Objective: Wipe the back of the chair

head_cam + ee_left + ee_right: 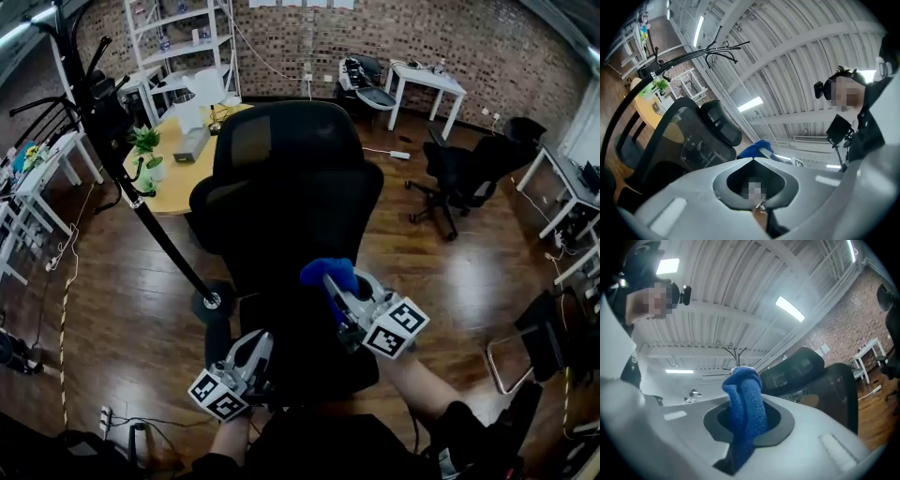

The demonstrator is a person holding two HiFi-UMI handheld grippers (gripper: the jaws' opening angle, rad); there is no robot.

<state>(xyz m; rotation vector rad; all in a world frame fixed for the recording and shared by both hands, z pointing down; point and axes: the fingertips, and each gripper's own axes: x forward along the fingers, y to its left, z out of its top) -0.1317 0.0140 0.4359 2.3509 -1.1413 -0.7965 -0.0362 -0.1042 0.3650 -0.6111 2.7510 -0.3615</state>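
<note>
A black mesh office chair (291, 178) stands just ahead of me with its back turned my way; the left gripper view shows the chair (679, 140) from low down. My right gripper (336, 286) is shut on a bunched blue cloth (328, 274) held at the lower part of the chair back. In the right gripper view the cloth (745, 404) sticks up out of the right gripper (747, 427), with the chair (820, 380) to its right. My left gripper (255, 352) sits lower left, close to the chair's base, shut and holding nothing. The left gripper view also catches the cloth (754, 149).
A black coat rack (141, 202) leans across the left, its round base (214, 302) beside the chair. Behind stand a yellow round table (183, 159), a white shelf (183, 37), a white table (427, 84) and another black chair (464, 173) on the wood floor.
</note>
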